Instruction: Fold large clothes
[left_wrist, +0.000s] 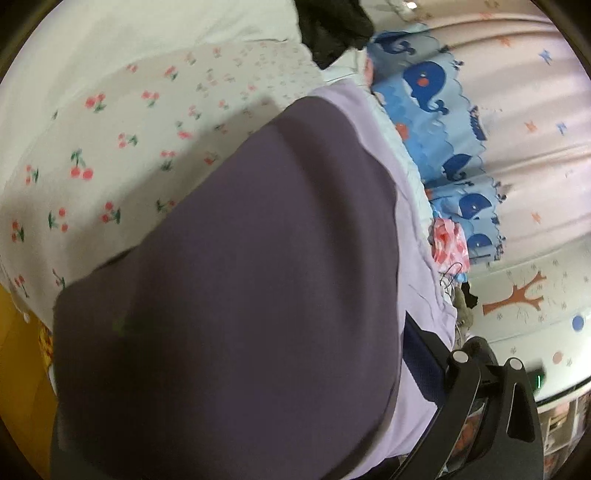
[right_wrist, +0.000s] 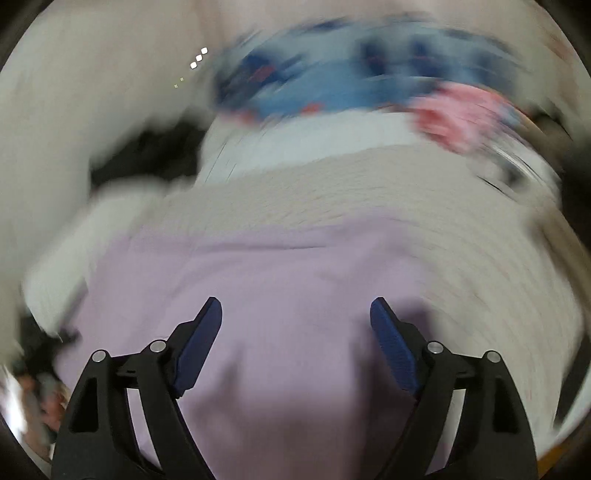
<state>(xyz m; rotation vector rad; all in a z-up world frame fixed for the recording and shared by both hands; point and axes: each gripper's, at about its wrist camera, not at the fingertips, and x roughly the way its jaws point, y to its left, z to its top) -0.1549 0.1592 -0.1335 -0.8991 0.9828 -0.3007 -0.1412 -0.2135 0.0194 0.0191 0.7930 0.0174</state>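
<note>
right gripper (right_wrist: 295, 314): jaws stand wide apart, nothing pressed between the blue pads (right_wrist: 201, 345)
lilac garment (right_wrist: 258, 280): spread beneath and ahead of both fingers
cream knit cloth (right_wrist: 369, 192): just beyond the lilac garment
blue patterned fabric (right_wrist: 314, 92): farthest ahead, blurred
pink item (right_wrist: 454, 114): ahead, right of the fingers

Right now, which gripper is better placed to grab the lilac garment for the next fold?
Likely right. The right gripper is open with the lilac garment between its fingers. The left gripper's view is mostly covered by dark purple fabric.
</note>
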